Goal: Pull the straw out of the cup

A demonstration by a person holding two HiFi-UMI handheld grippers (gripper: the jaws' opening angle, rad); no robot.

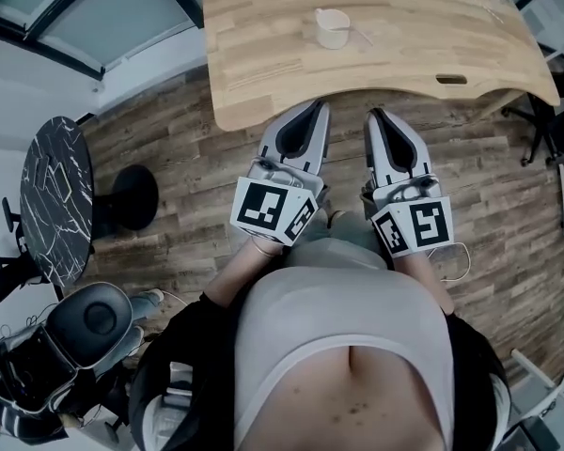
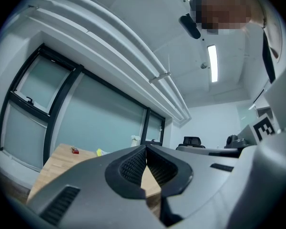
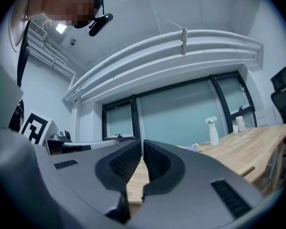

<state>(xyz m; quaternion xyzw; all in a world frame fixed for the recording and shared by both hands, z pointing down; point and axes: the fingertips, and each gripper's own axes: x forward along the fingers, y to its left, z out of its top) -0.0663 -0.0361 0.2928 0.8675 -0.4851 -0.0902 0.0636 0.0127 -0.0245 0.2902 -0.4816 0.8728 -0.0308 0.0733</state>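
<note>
A cream cup (image 1: 332,28) stands on the wooden table (image 1: 263,73), far from the near edge. A thin straw (image 1: 361,35) sticks out of the cup toward the right. My left gripper (image 1: 318,109) and right gripper (image 1: 375,116) are held side by side over the floor, just short of the table's near edge, both pointing at the table. In the left gripper view the left gripper (image 2: 146,150) has its jaws together with nothing between them. The right gripper (image 3: 142,145) looks the same in its own view. The cup is hidden in both gripper views.
A round black marbled table (image 1: 54,200) and a black stool base (image 1: 132,195) stand at the left, a dark chair (image 1: 85,322) at the lower left. An office chair (image 1: 553,125) is at the right. A white vase (image 3: 213,131) stands on the table's far side.
</note>
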